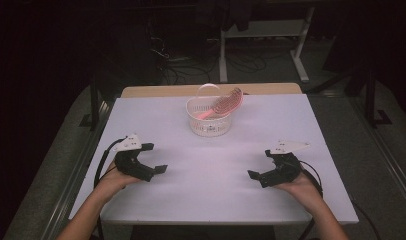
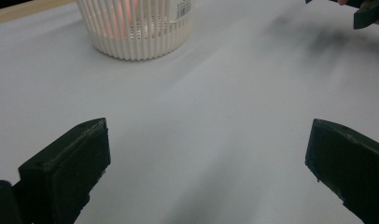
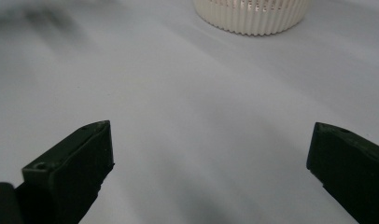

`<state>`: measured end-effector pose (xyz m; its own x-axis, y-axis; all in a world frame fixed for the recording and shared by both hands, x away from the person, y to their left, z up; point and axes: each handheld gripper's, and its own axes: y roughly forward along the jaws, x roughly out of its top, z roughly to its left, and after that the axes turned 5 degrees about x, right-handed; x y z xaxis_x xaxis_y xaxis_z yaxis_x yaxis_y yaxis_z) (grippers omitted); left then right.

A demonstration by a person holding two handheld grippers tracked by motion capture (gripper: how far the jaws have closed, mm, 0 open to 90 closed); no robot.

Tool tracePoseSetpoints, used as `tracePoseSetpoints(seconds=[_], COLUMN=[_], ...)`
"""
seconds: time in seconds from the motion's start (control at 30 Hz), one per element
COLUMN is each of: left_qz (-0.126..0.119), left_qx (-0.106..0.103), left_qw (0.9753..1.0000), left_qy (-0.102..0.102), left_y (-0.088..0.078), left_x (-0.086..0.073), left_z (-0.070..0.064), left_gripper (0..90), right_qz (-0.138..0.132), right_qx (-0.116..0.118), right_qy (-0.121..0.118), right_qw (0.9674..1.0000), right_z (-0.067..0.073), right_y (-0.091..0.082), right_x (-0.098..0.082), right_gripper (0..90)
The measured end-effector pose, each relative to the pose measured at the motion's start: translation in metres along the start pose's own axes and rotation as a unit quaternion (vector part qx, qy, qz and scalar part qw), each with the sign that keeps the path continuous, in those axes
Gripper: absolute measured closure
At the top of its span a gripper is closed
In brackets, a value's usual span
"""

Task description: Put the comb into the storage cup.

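**Brush in the basket, both tools spread and empty**

A pink hairbrush [image 1: 225,105] lies tilted in a white slatted basket [image 1: 209,125], its bristled head propped over the far right rim and its handle sloping down inside. The basket's thin hoop handle stands upright behind it. The basket sits on the far middle part of the white surface [image 1: 211,200], near its back edge. In the left gripper view the basket [image 2: 136,39] stands ahead and to the left, a pink glow showing through its slats and a small label on its wall; in the right gripper view its ribbed base [image 3: 253,16] shows at the top.

The left tool [image 1: 154,158] rests low over the near left part of the surface, held in the person's left hand [image 1: 112,181], jaws wide apart with nothing between them. The right tool [image 1: 260,163] mirrors it at the near right, held in the right hand [image 1: 302,187], jaws likewise spread and empty. Both are well apart from the basket. A cable trails from each tool toward the near edge.

Beyond the surface, the dark floor carries tangled cables and the white legs of another desk.
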<state>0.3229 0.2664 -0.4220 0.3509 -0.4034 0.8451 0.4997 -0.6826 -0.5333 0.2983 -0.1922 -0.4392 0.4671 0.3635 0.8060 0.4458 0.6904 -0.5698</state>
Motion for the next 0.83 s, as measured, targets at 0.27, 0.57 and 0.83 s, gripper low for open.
tracePoseSetpoints(seconds=[0.27,0.57,0.83], left_qz=[0.007,0.014,0.016], left_qx=[0.014,0.010,0.008], left_qw=[0.9999,0.9998,0.9998], left_qy=[0.003,-0.003,-0.004], left_y=[-0.005,-0.008,-0.005], left_x=[-0.017,-0.028,-0.029], left_z=[-0.006,-0.007,-0.007], left_gripper=[0.0,0.0,0.0], right_qz=[0.001,-0.001,-0.003], right_qx=[0.000,-0.001,-0.002], right_qy=[-0.001,0.001,0.002], right_qw=[1.0000,1.0000,1.0000], right_z=[0.000,0.001,0.000], right_y=[0.000,-0.001,-0.001], right_x=[0.000,-0.001,-0.002], right_gripper=[0.1,0.1,0.1])
